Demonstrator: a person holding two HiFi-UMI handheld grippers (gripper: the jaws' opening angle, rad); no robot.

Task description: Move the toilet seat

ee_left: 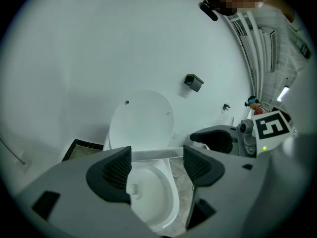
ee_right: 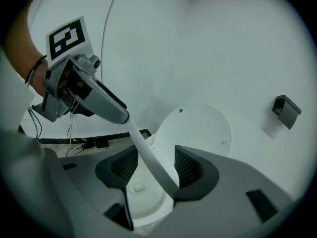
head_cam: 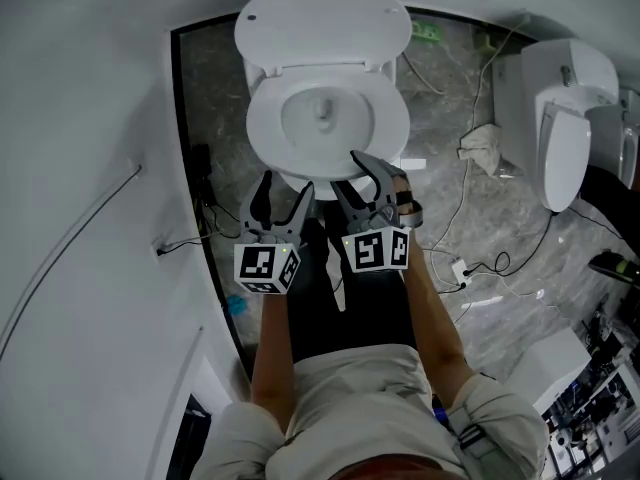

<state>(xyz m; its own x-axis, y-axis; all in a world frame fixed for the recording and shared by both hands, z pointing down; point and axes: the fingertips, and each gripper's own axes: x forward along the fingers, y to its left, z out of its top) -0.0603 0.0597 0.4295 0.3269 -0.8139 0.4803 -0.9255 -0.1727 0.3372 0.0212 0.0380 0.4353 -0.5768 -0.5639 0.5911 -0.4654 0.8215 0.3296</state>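
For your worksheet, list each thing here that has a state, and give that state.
Toilet lid: up, leaning back.
Toilet seat: partly raised, front rim passing between both claws.
Left claw: open, seat rim across its jaws.
Right claw: open, seat rim touching one jaw.

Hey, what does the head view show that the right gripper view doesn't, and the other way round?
Only the head view: a second toilet at the right, with a white cloth beside it. Only the right gripper view: a dark bracket on the wall, and the toilet seat seen edge-on, crossing between the right gripper's fingers. Both: the raised lid and the left gripper.
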